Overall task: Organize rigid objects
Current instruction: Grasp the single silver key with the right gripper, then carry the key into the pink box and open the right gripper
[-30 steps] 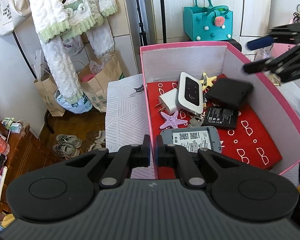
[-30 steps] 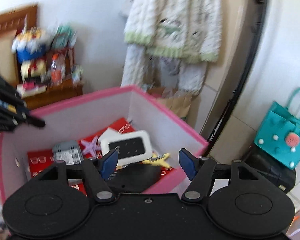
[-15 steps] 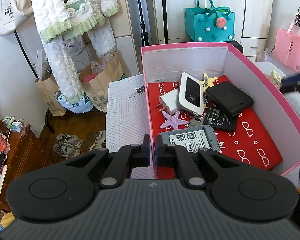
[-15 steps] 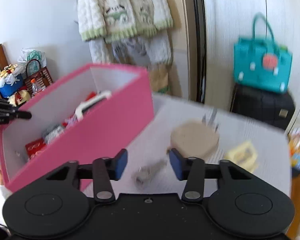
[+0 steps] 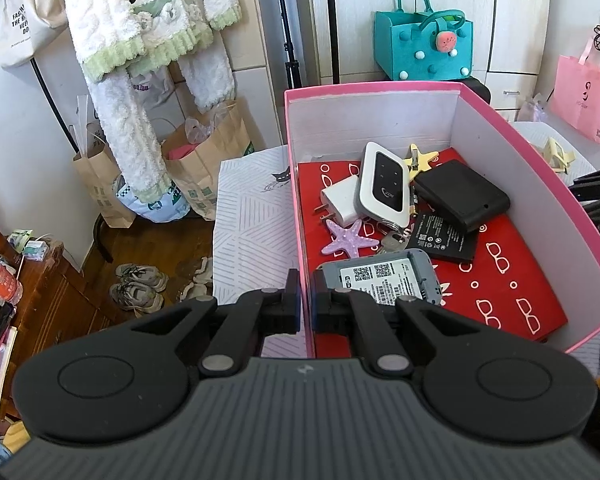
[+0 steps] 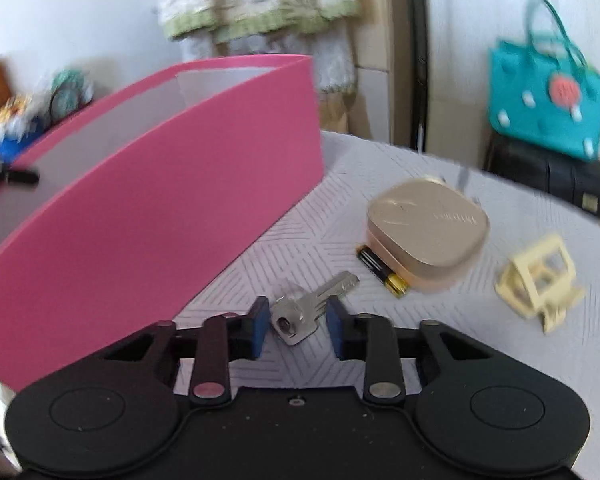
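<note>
Most of it already lies in the pink cardboard box (image 5: 532, 148), whose near wall my left gripper (image 5: 305, 304) pinches, fingers nearly together. My right gripper (image 6: 298, 325) hovers wide open, empty, around the silver metal key (image 6: 314, 307) on the tablecloth; the gold rounded case (image 6: 428, 232), black-and-gold battery (image 6: 382, 272) and cream plastic clip (image 6: 540, 280) remain outside.

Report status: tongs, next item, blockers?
Left tongs shut on pink box wall. Right tongs open, straddling key on table, not gripped. Battery and gold case beyond key; nothing between the fingers but the key.
</note>
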Demonstrator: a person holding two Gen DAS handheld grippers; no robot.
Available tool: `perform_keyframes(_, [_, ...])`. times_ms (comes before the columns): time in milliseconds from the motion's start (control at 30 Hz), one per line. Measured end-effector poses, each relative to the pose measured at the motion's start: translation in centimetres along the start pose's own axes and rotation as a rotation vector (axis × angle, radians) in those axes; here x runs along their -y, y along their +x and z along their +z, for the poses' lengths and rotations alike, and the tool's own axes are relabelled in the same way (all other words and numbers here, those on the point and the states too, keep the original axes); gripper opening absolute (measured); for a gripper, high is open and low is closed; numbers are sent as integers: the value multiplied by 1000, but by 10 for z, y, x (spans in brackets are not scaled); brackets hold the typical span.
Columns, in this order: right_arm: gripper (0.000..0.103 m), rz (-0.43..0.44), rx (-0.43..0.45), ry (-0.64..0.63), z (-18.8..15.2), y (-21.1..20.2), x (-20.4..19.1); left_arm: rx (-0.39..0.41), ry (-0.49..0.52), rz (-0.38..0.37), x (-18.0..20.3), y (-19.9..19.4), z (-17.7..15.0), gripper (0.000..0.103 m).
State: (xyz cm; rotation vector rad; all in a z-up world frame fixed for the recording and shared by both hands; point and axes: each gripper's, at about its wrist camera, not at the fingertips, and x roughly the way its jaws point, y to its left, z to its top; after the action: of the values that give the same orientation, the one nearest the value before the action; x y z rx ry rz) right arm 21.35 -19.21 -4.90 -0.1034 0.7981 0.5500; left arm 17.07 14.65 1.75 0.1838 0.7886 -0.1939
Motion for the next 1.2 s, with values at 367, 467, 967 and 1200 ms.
perform_keyframes(367, [29, 14, 58, -18, 9, -27, -10, -5, 1, 3, 0, 0, -1, 4])
perform_keyframes(467, [29, 19, 62, -4, 13, -34, -10, -4, 3, 4, 1, 0, -1, 4])
perform_keyframes(967, [2, 39, 144, -33, 80, -95, -29, -4, 10, 2, 2, -2, -3, 4])
perform_keyframes(1200, [2, 61, 92, -64, 93, -87, -38, -2, 11, -3, 2, -3, -4, 4])
